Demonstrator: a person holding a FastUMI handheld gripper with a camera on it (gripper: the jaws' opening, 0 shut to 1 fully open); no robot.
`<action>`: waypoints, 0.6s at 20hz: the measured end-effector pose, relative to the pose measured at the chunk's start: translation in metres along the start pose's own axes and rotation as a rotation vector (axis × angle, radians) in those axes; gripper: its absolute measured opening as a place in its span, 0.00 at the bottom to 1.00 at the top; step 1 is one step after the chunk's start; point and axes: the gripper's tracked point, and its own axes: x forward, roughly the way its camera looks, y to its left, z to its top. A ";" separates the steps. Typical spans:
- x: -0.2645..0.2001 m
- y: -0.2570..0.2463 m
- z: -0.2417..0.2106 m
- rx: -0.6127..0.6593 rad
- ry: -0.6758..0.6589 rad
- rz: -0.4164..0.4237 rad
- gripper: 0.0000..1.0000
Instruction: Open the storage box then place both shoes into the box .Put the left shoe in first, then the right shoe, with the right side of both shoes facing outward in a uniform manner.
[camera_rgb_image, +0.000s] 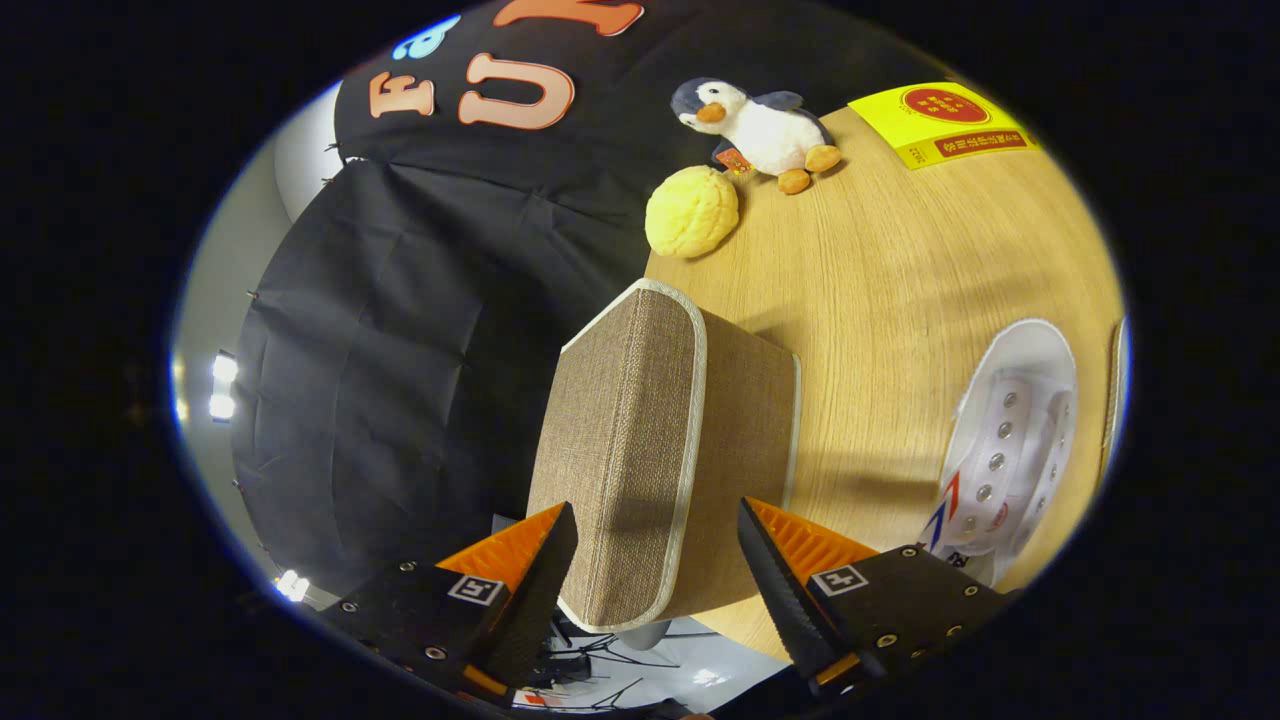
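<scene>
The gripper, fingers spread apart, straddles the near end of the closed fabric storage box, whose lid stretches straight ahead between them.

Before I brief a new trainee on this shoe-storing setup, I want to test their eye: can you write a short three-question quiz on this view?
1. True or false: the hand-held gripper is shut on the storage box.
2. Which thing lies beside the plush penguin?
A. a white shoe
B. a yellow bun-shaped toy
C. a yellow card
3. Fill in: the white shoe lies on the ____ table.

Key
1. False: the fingers stand apart with the box's edge between them, and neither clearly presses on it.
2. B: the yellow bun-shaped toy.
3. wooden
</scene>
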 end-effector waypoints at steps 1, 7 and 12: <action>0.005 0.001 -0.002 0.035 0.020 0.023 0.96; 0.024 0.014 0.014 0.158 -0.053 0.126 0.96; 0.034 0.005 0.020 0.185 -0.095 0.104 0.96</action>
